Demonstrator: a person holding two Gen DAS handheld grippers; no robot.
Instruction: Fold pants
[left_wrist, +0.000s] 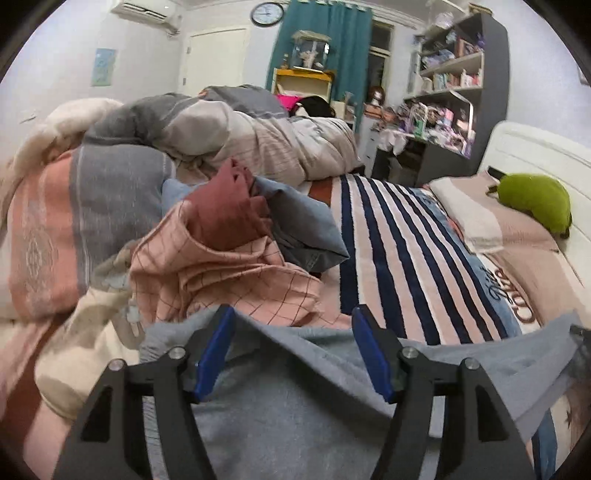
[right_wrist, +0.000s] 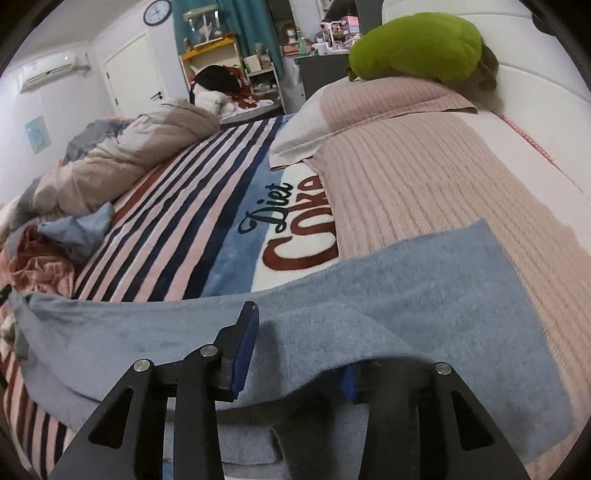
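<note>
The grey-blue pants (left_wrist: 295, 391) lie on the striped blanket at the near edge of the bed; they also show in the right wrist view (right_wrist: 424, 295). My left gripper (left_wrist: 293, 328) is open, its blue-padded fingers wide apart just above the pants' far edge. My right gripper (right_wrist: 299, 332) is open too. Its left finger (right_wrist: 245, 347) stands above the cloth, and a fold of the pants drapes over its right finger, hiding most of it.
A pile of loose clothes (left_wrist: 229, 251), pink check, maroon and blue, lies left of the pants. A bunched duvet (left_wrist: 221, 136) fills the far side of the bed. A pink pillow (right_wrist: 424, 158) and a green plush toy (right_wrist: 424, 48) lie toward the headboard.
</note>
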